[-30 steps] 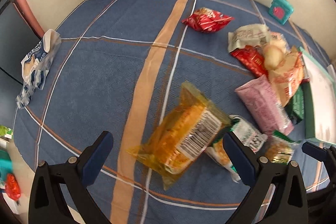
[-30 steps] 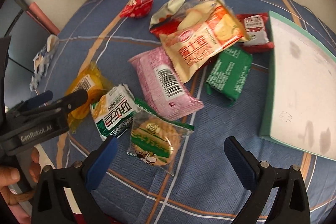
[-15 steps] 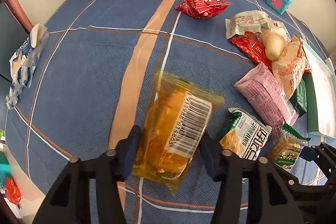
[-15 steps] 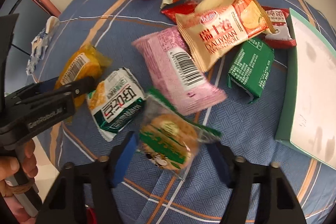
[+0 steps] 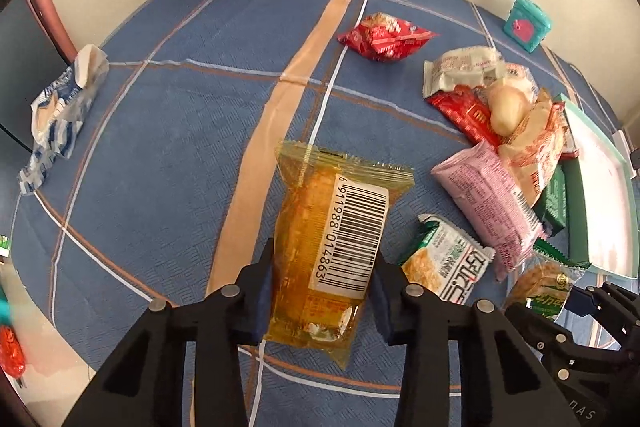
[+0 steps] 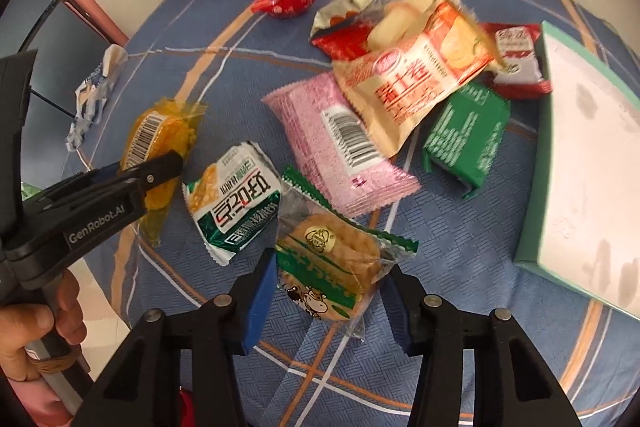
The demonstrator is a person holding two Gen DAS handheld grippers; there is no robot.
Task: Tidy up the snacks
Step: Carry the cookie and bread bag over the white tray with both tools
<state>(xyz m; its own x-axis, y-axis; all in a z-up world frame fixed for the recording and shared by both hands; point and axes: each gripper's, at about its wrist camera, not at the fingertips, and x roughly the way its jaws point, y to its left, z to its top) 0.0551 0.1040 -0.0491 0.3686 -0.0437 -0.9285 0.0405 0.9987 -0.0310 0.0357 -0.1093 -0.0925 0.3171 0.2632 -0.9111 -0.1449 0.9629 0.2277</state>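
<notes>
Left claw clamps orange packet, right claw clamps green biscuit packet; teal tray lies right, nearer right claw.

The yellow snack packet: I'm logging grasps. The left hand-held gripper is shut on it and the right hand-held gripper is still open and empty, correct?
Not quite. The left hand-held gripper is shut on the yellow snack packet, but the right hand-held gripper isn't empty: the right wrist view shows it shut on the green-edged biscuit packet.
</notes>
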